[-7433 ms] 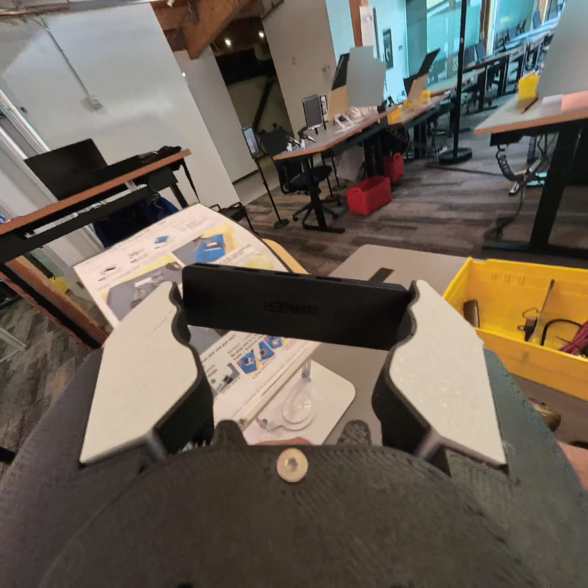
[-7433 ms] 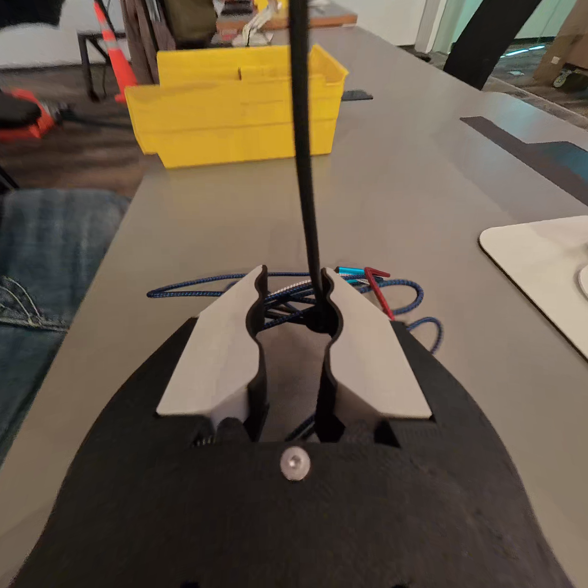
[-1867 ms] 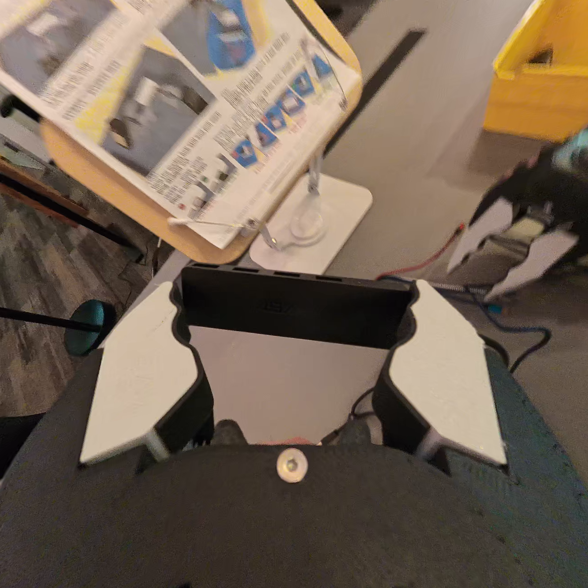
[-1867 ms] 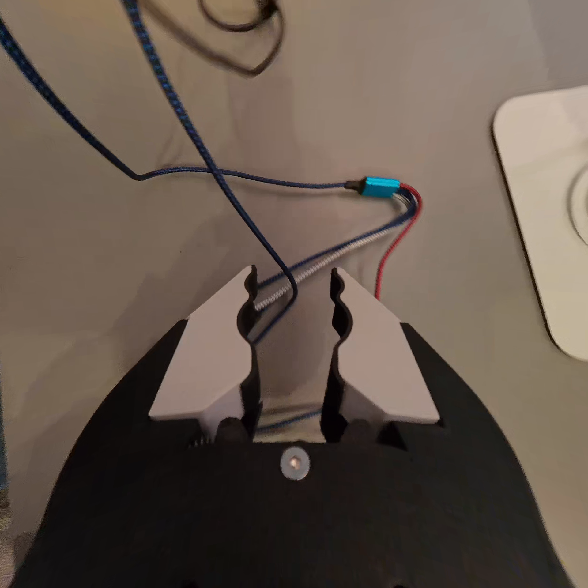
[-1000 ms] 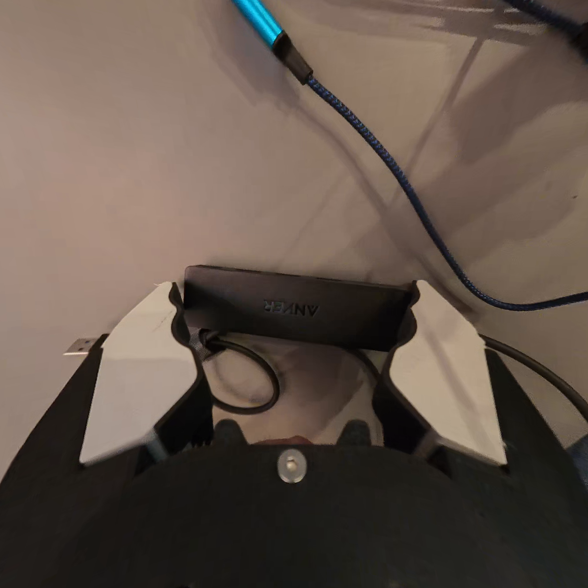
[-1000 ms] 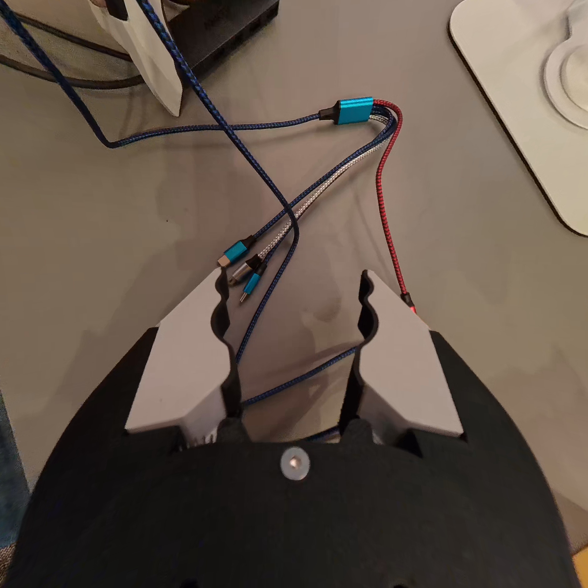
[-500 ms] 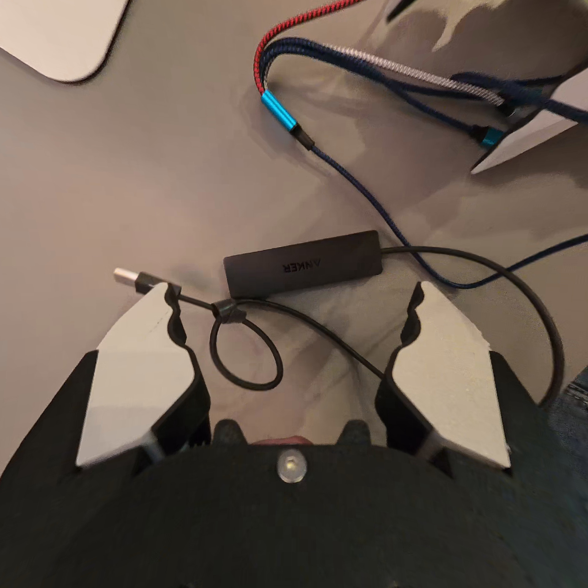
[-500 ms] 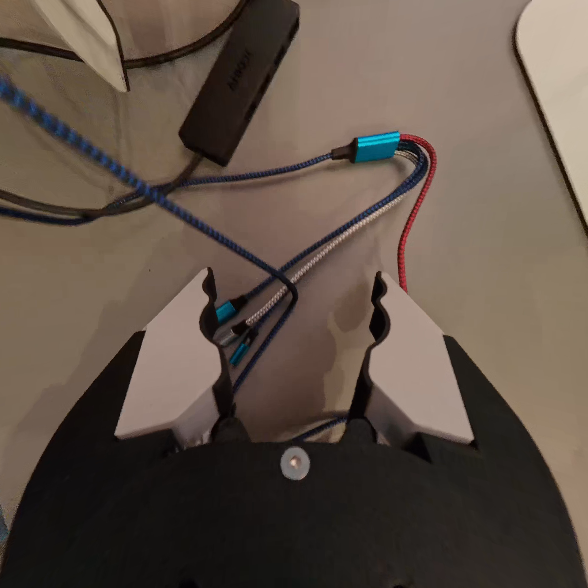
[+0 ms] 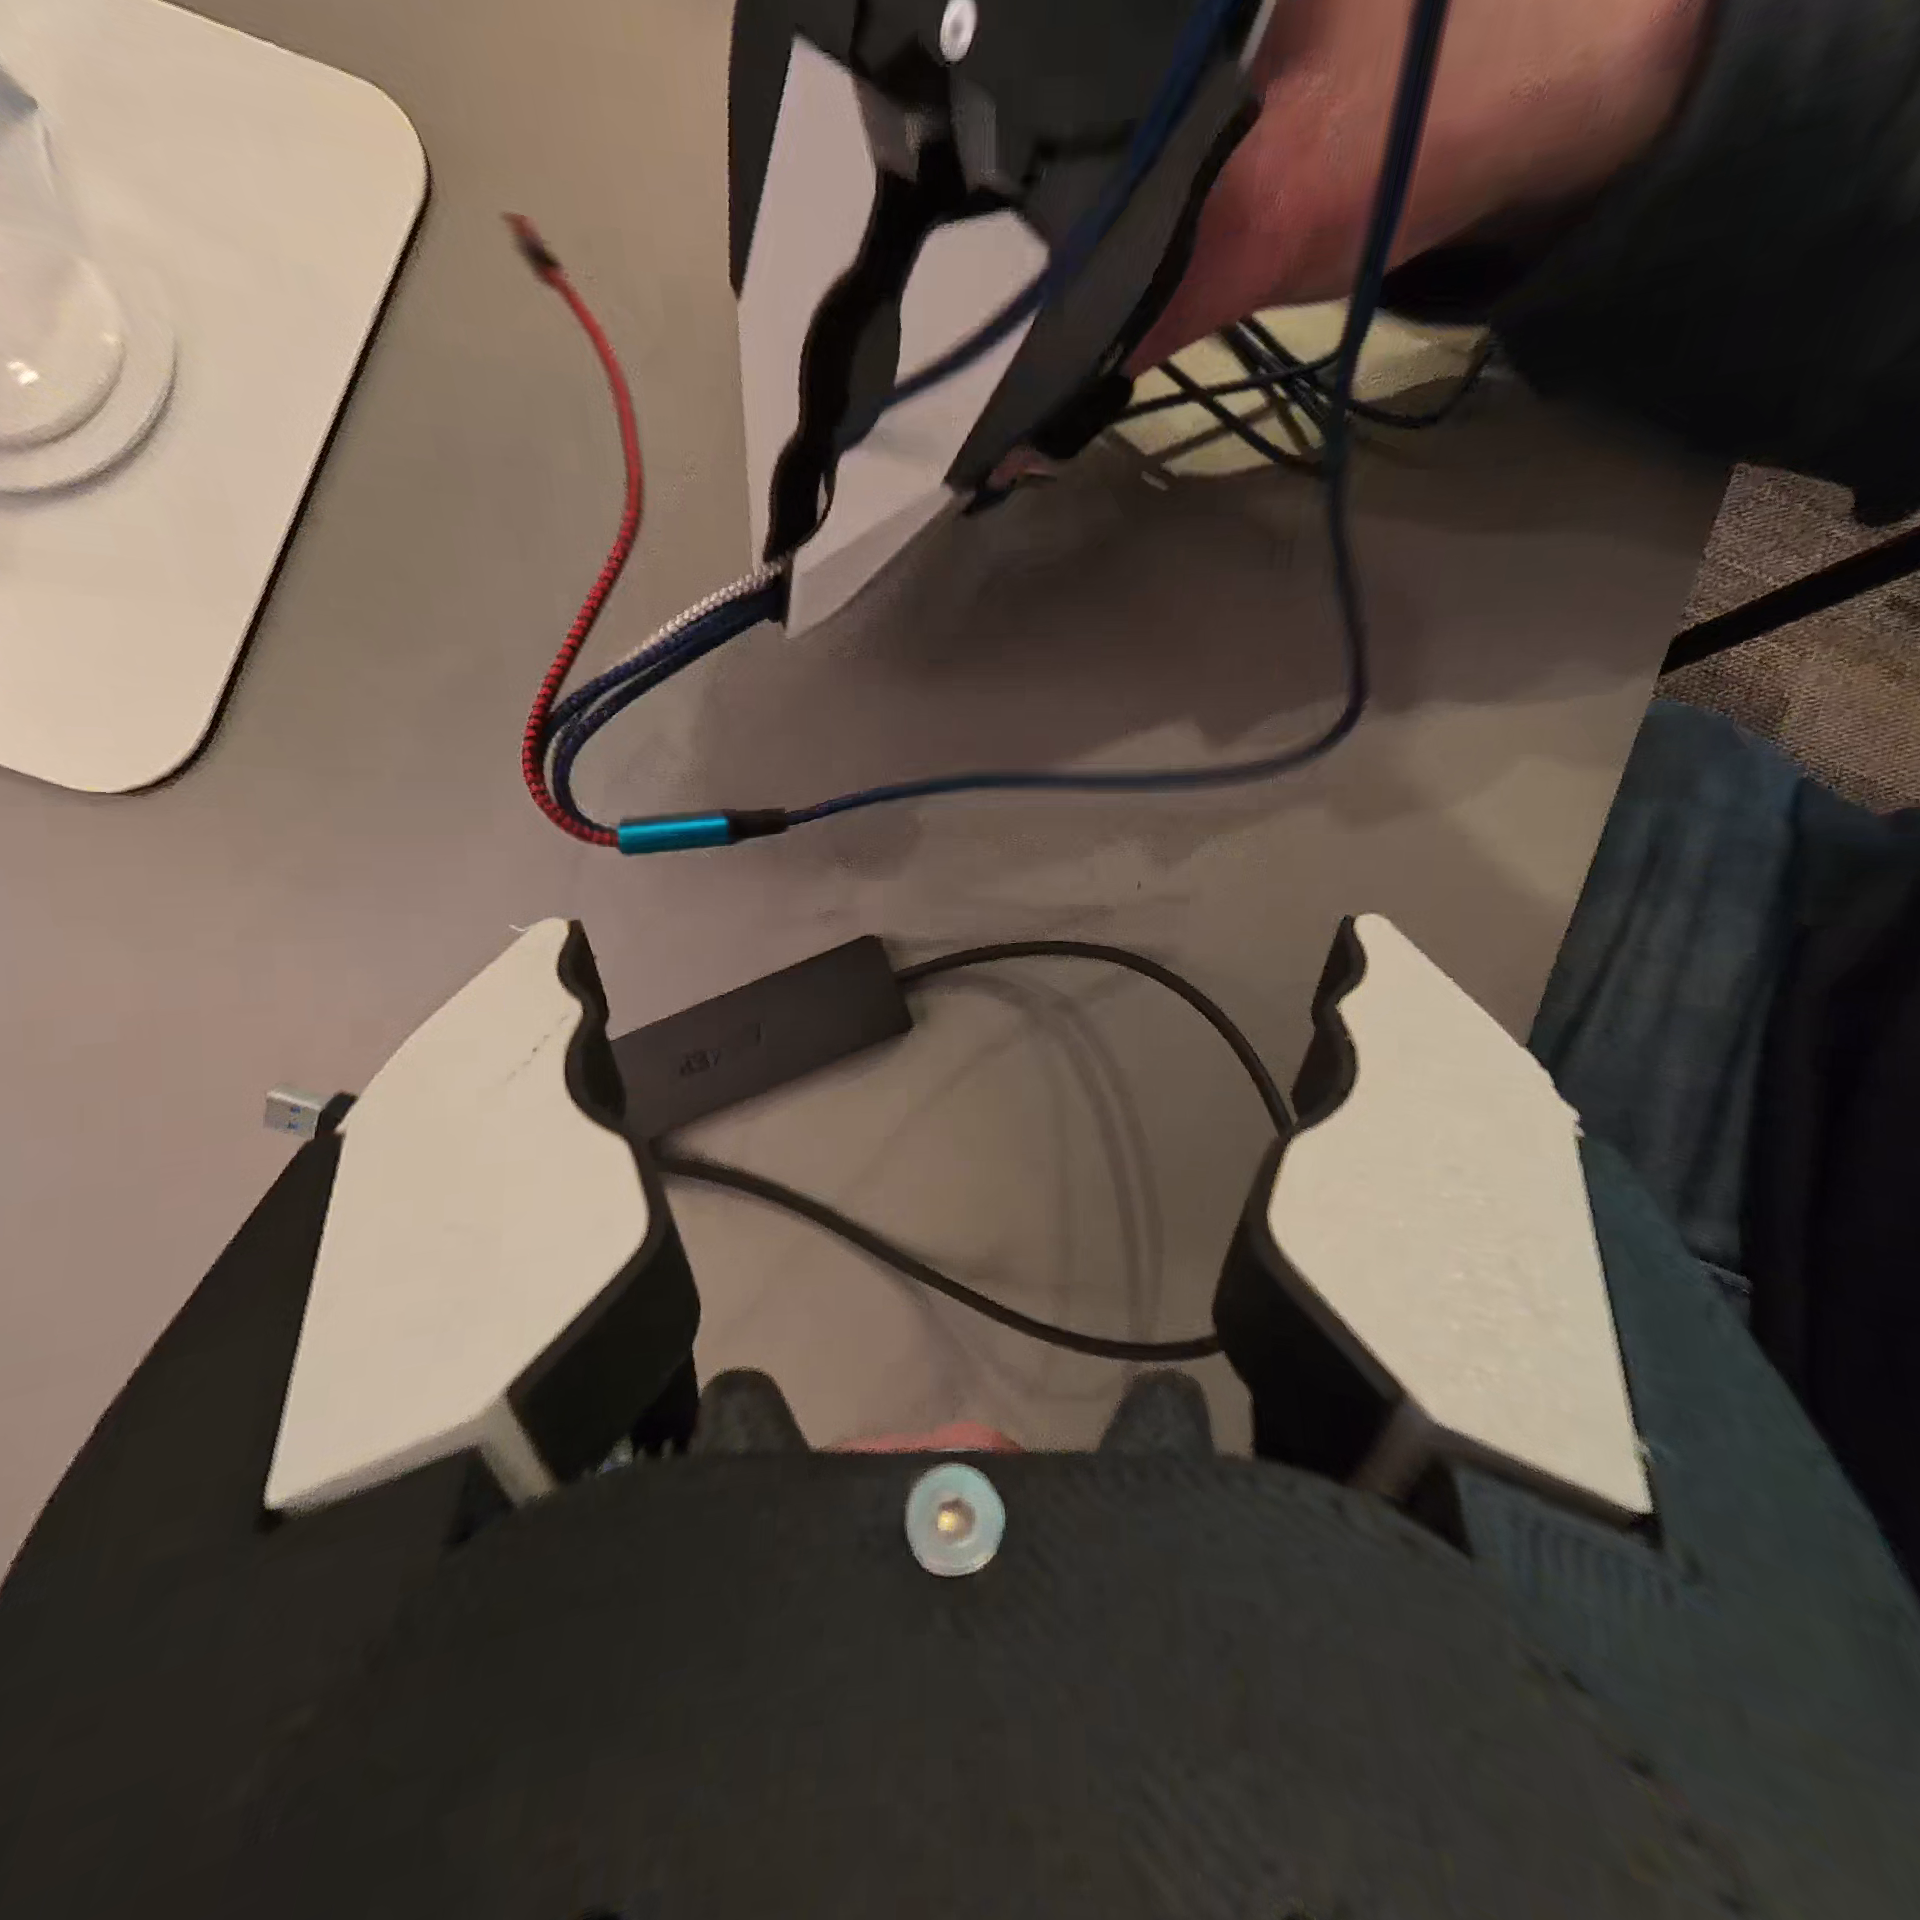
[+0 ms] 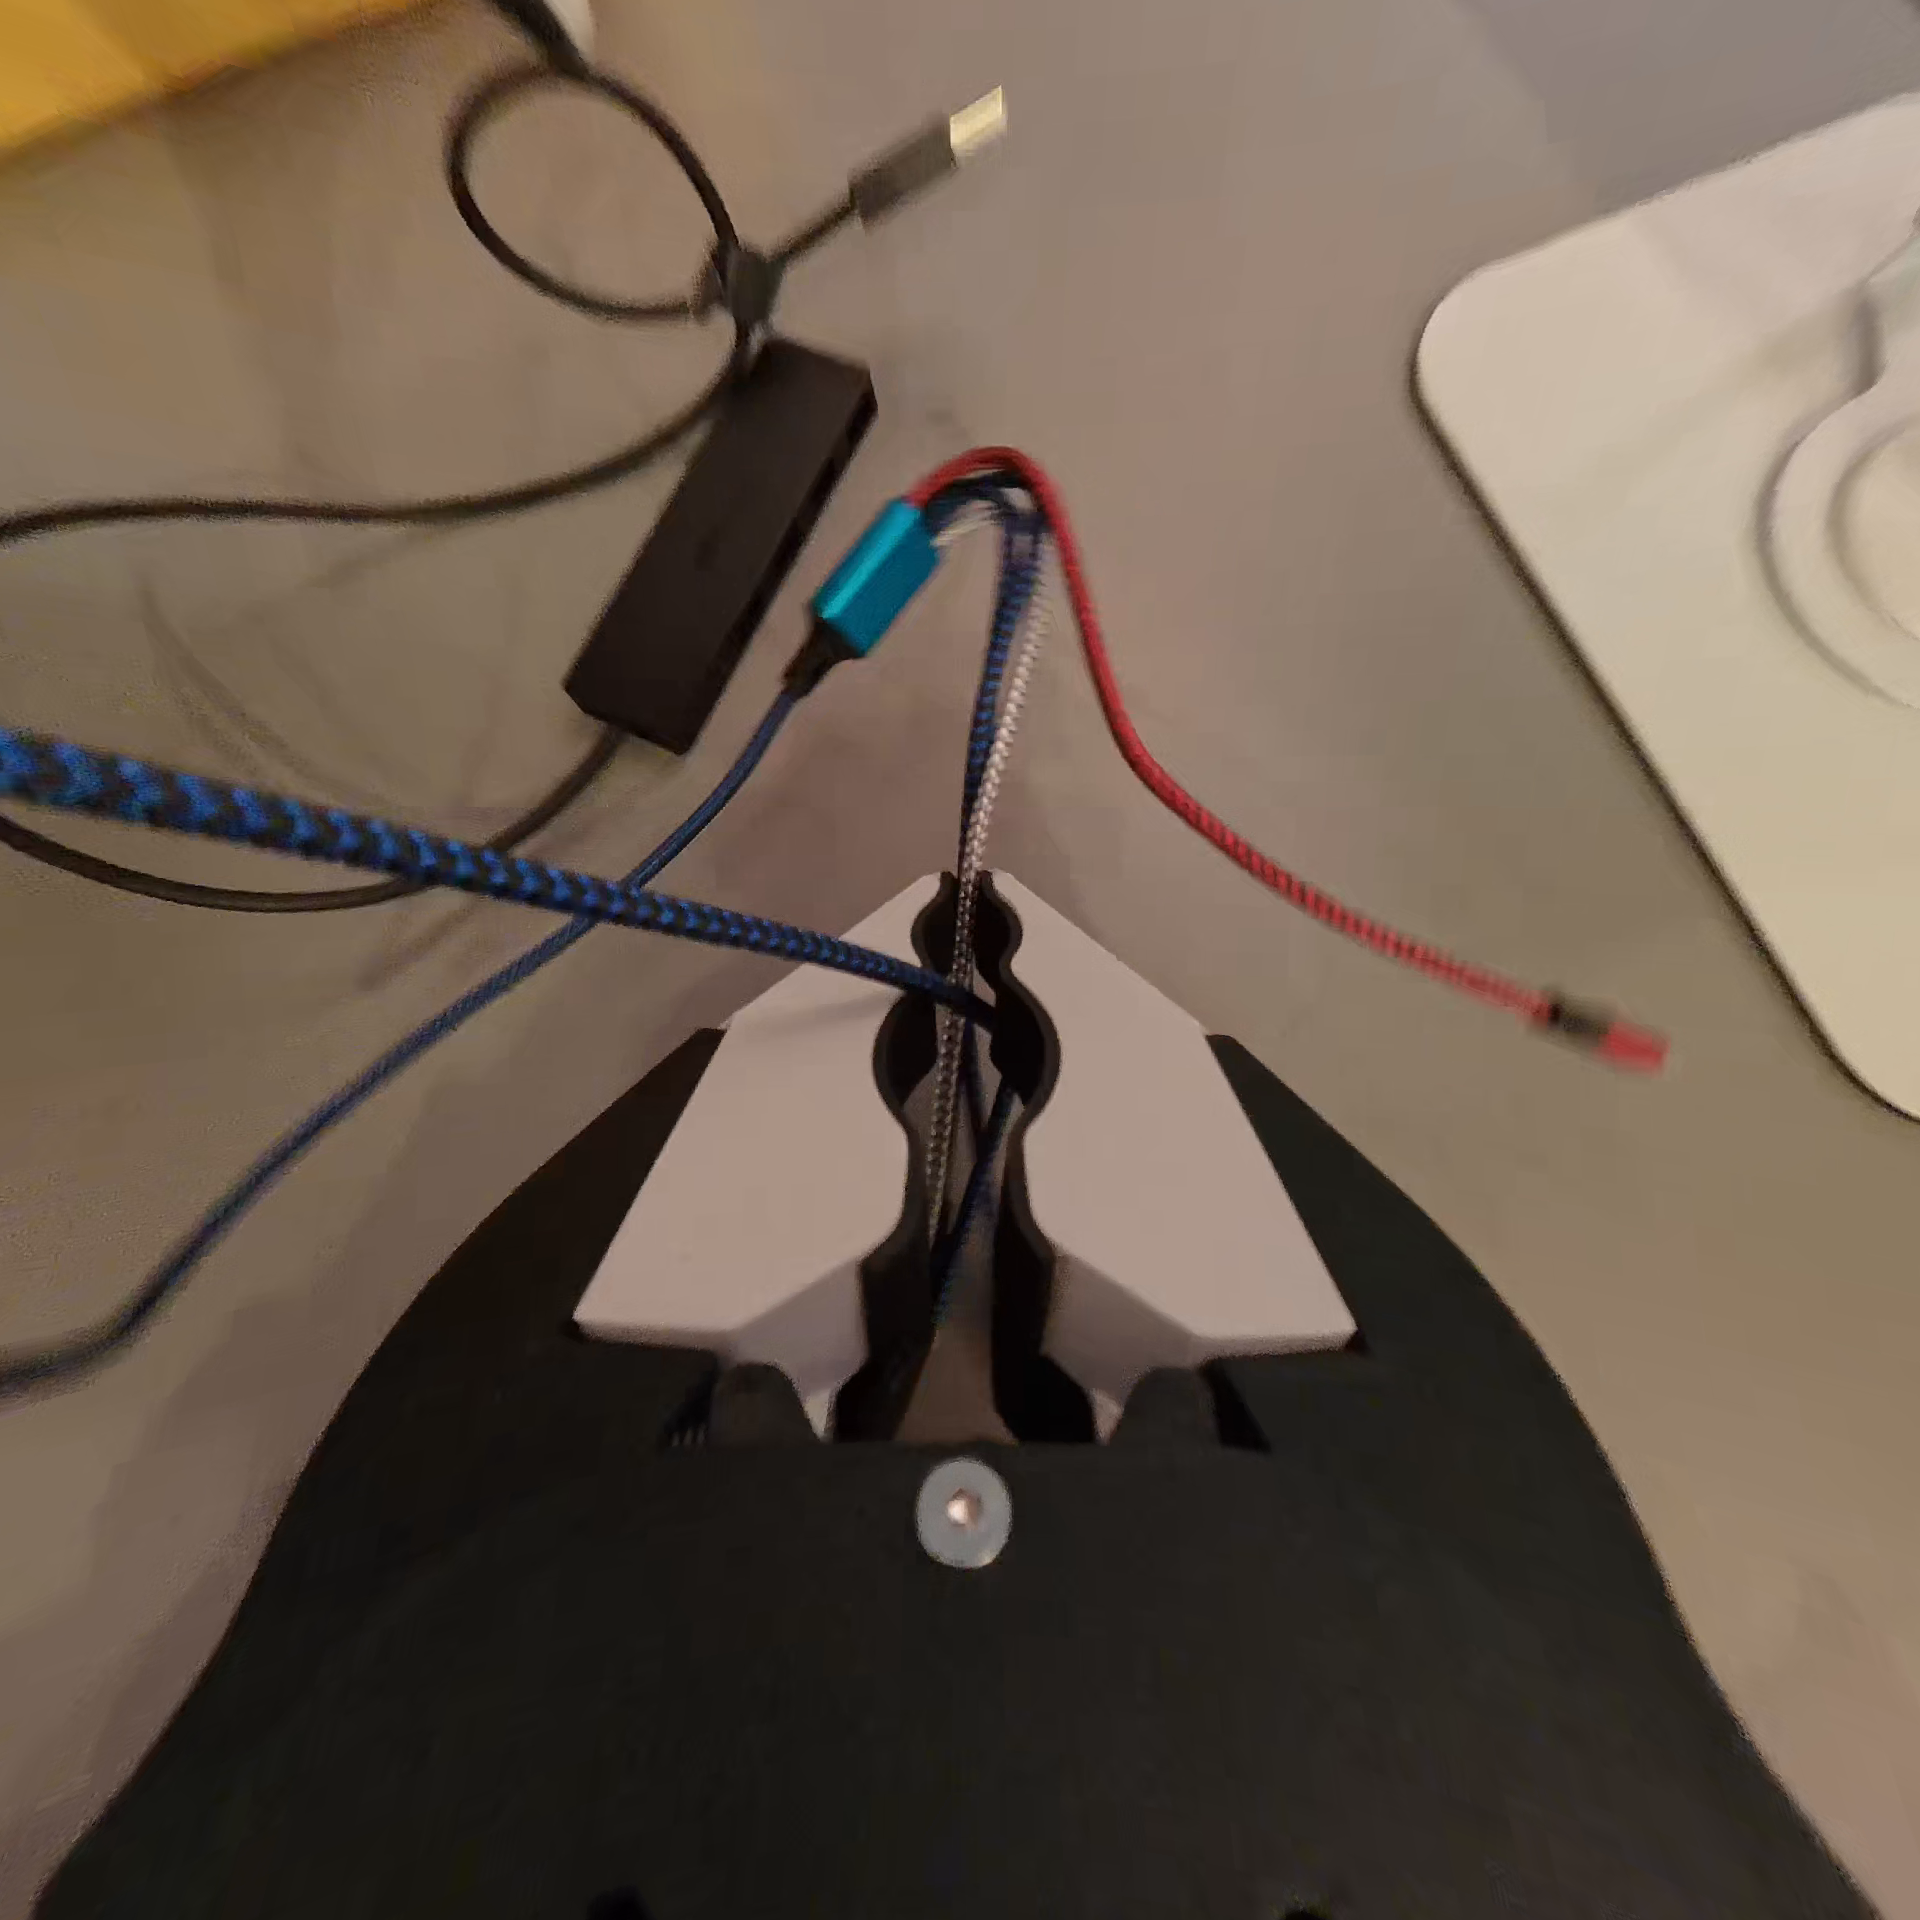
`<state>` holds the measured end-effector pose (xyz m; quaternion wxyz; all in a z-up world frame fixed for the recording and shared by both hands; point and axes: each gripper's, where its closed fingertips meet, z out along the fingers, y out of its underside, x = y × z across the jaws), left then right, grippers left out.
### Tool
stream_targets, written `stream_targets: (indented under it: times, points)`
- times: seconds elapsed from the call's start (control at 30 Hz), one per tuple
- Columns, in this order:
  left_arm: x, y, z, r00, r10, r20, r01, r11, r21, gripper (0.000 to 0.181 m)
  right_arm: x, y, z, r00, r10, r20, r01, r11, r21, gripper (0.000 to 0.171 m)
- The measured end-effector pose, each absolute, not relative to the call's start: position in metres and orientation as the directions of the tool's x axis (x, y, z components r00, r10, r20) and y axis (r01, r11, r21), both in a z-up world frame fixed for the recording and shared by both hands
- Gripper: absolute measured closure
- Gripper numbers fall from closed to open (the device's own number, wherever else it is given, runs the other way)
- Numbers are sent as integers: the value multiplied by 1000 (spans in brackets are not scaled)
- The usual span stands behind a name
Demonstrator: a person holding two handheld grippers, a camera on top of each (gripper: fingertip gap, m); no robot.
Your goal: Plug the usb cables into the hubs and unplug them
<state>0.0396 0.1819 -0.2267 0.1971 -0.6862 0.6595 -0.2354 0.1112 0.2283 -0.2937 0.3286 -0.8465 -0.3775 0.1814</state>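
1. My left gripper (image 9: 956, 1023) has let the black USB hub (image 9: 764, 1039) go. Half a second ago its jaws were already wide, and now they stand apart around the hub, which lies flat on the grey table (image 9: 312, 935).
2. My right gripper (image 10: 964, 894), open a moment ago, is now clenched on the braided cable strands (image 10: 992, 707) below the blue splitter (image 10: 873, 577). I judge that unplugging is finished here.
3. Only the right wrist view shows the hub's own loose USB plug (image 10: 971, 120) clearly; the left shows the person's hand (image 9: 1403, 177).
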Motion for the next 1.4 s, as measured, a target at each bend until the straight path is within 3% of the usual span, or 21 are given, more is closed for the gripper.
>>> stream_targets:
  times: [0.13, 0.3, 0.47, 0.57, 0.73, 0.8, 0.87, 1.0, 1.17, 1.23, 1.4]
  points:
    - [55, 201, -226, 89, -994, 68, -765, -112, -635, 46, 122, 226, -250, 644, 764, -35, 437, -404, -804, 171]
    - [92, 200, -197, 53, -989, 134, -575, -141, -806, 46, 119, 207, -195, 544, 831, -115, 244, -288, -926, 171]
    - [116, 174, -150, -94, -995, 17, -302, 12, -953, 74, 100, 173, -172, 295, 924, -244, 97, -283, -954, 171]
    - [117, 159, -127, -154, -987, -33, -168, 59, -984, 107, 92, 160, -161, 156, 930, -332, -11, -335, -942, 171]
    - [114, 155, -116, -154, -988, -24, -122, 44, -992, 127, 82, 152, -153, 41, 925, -379, -112, -372, -921, 171]
    - [112, 158, -116, -132, -991, -24, -134, 42, -990, 136, 77, 154, -156, 50, 916, -398, -109, -391, -914, 170]
    - [109, 164, -115, -105, -994, -16, -145, 31, -989, 153, 78, 159, -159, 63, 895, -441, -100, -434, -895, 151]
    - [94, 178, -102, -77, -997, 29, -121, -19, -993, 166, 98, 170, -192, 223, 841, -493, 47, -514, -856, 131]
    - [76, 201, -92, -2, -999, 32, -119, -32, -992, 167, 155, 183, -242, 560, 691, -456, 213, -652, -727, 132]
    - [71, 207, -89, 26, -999, 30, -128, -33, -991, 167, 179, 179, -264, 674, 647, -357, 317, -690, -651, 127]
    - [56, 229, -79, 119, -993, 6, -148, -24, -989, 167, 182, 160, -266, 650, 646, -400, 306, -704, -640, 115]
